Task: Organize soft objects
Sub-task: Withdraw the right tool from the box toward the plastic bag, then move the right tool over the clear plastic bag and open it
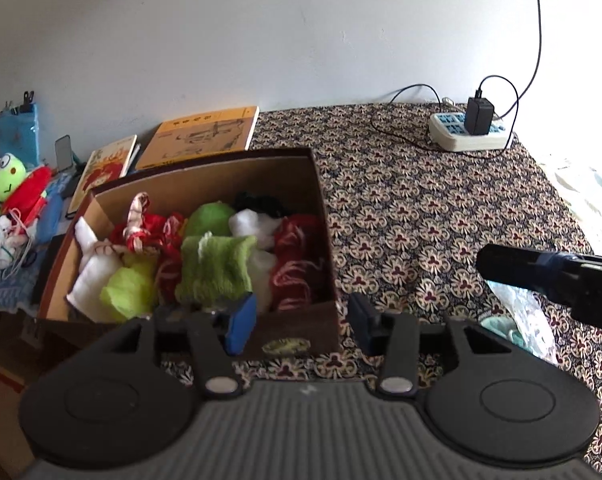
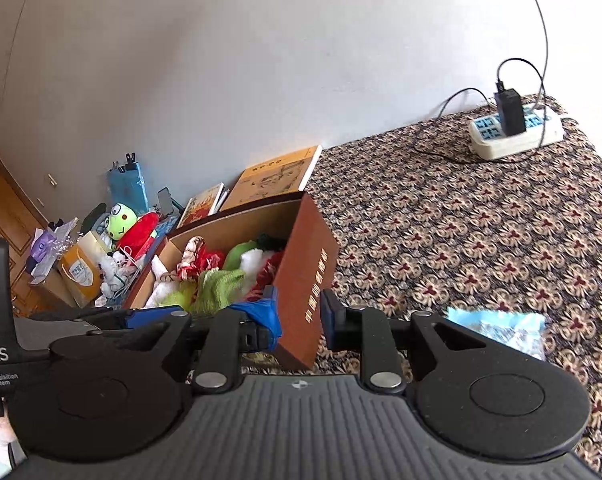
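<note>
left tongs (image 1: 301, 322) above box (image 1: 325, 220) edge.

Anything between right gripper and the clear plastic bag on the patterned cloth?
Nothing visible. The clear plastic bag with light blue contents lies on bare patterned cloth just right of the right gripper, whose jaws are open and empty.

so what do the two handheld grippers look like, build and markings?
Both match: the left gripper and right gripper have a grey ribbed body, two round black discs, black linkage bars with silver pivot pins, and black fingers faced with blue pads. The right-wrist view also shows the left unit's side, with white lettering ending "DAS". No cables visible on either.
</note>
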Available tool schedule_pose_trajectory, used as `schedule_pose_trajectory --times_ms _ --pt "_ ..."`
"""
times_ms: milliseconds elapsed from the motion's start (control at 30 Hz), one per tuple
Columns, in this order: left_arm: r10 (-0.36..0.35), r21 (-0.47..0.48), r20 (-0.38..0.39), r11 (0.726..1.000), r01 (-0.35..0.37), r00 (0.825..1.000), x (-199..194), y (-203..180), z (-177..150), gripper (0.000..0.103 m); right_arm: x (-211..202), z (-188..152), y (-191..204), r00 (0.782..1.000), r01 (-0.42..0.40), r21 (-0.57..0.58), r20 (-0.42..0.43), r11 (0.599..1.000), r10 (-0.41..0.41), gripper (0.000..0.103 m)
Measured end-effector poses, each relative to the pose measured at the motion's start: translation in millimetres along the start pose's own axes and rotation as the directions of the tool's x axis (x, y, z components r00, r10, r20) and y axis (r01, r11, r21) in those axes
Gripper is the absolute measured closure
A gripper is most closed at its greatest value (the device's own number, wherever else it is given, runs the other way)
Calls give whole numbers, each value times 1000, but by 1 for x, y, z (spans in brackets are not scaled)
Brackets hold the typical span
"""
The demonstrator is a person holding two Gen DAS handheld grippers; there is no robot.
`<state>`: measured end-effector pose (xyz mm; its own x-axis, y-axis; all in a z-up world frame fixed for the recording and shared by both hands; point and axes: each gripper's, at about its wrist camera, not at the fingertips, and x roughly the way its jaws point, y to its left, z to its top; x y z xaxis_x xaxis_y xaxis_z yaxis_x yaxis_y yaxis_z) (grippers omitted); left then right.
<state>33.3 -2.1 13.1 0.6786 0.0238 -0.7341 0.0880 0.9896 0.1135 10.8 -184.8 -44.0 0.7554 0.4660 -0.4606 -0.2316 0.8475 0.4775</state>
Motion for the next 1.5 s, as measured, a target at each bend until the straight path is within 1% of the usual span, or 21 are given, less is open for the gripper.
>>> schedule_pose_trajectory --times_ms 267,600,700,1500 --pt "20 30 -14 999 -19 1000 -4 -23 -11 53 -16 -13 -13 1000 30 12 -7 999 -30 97" --pt "12 52 -43 999 -10 999 0 -38 -15 51 -26 -24 -29 997 74 55 -12 996 -73 96" --pt "10 61 -53 998 -6 999 2 -41 -16 50 -27 -26 -33 996 90 59 -14 994 -90 96" --pt "12 91 -101 996 -2 995 21 -58 -19 48 -25 -36 -52 988 144 84 -63 986 -139 93"
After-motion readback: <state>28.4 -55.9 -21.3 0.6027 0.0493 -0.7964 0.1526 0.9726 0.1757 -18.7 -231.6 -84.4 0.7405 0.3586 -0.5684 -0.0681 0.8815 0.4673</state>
